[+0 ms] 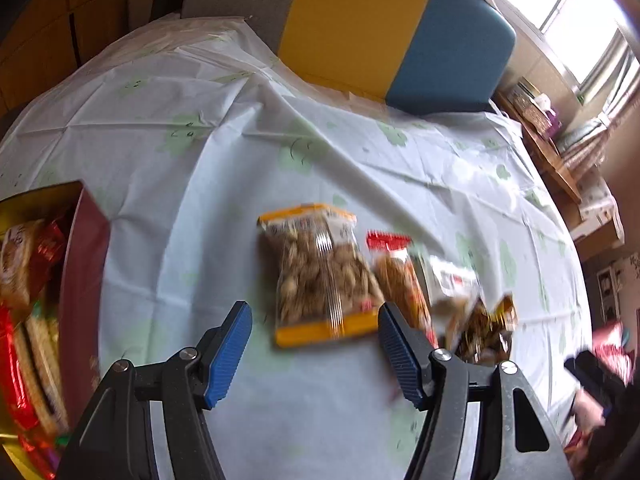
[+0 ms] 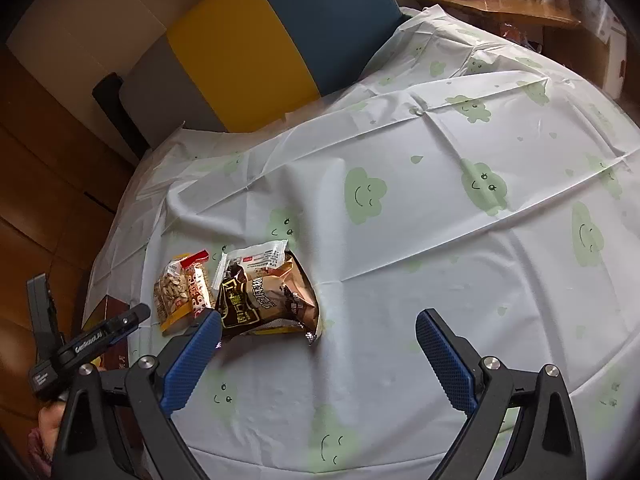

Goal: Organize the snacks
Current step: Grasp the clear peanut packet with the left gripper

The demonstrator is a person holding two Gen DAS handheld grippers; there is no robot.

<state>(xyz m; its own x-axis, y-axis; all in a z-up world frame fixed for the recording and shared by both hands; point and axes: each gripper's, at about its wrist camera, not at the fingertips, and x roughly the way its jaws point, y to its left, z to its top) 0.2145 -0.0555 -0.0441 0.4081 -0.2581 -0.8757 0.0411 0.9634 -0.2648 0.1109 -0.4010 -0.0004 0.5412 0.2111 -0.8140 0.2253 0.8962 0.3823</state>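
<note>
Just beyond the gaping left tool — the peanut bag.

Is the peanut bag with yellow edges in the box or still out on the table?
Out. The peanut bag lies flat on the tablecloth, apart from the red box holding other snacks.

Blurred by motion in the left wrist view: the peanut bag, the red-topped packet beside it, and the dark wrapper, print unreadable. Cut off at the left edge: the red box, contents seen only partly. Hidden partly behind a blue pad in the right wrist view: the brown snack pouch. Too small to read: labels on the white packet.
</note>
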